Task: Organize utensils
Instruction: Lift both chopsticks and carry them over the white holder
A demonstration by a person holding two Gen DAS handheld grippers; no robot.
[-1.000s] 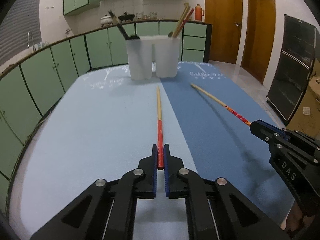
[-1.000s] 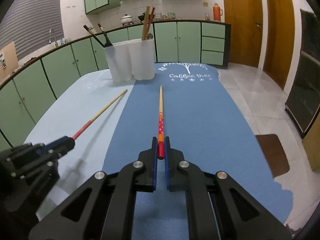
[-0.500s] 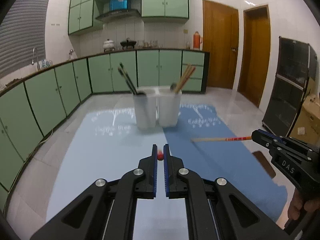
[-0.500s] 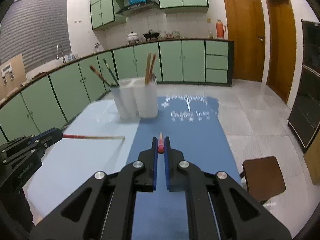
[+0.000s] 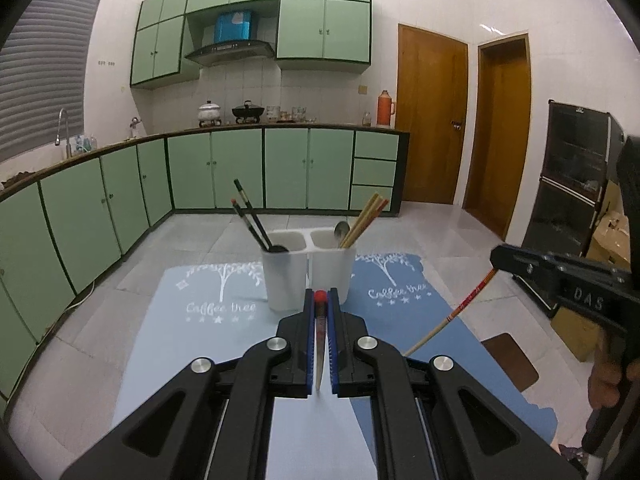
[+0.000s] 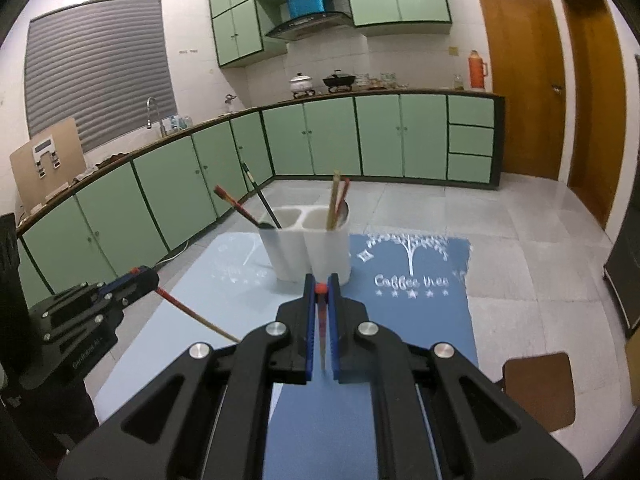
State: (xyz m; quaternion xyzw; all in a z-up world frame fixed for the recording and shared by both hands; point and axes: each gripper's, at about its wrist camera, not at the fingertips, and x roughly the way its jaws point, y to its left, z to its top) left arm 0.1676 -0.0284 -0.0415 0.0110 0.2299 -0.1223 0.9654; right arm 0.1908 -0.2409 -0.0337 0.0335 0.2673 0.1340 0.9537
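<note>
My left gripper (image 5: 320, 300) is shut on a red-ended wooden chopstick (image 5: 319, 332), held up with its tip pointing down toward me. My right gripper (image 6: 321, 286) is shut on a matching chopstick (image 6: 321, 320), held the same way. Each shows in the other view: the right gripper (image 5: 496, 258) with its chopstick (image 5: 452, 316), the left gripper (image 6: 150, 276) with its chopstick (image 6: 196, 314). A white two-cup utensil holder (image 5: 308, 272) stands ahead on the table. Its left cup holds dark chopsticks (image 5: 250, 216); its right cup holds wooden chopsticks (image 5: 366, 218) and a spoon (image 5: 341, 232). The holder also shows in the right wrist view (image 6: 306, 248).
The table has a light blue mat (image 5: 192, 320) and a darker blue mat (image 5: 436, 320). Green kitchen cabinets (image 5: 224, 172) run behind and to the left. A brown stool (image 6: 538, 388) stands right of the table. A black cabinet (image 5: 576, 200) is at far right.
Both grippers have lifted their chopsticks off the mats and tilted up, so the sticks now hang tip-down. Both views have risen from table level to looking down on the holder.
</note>
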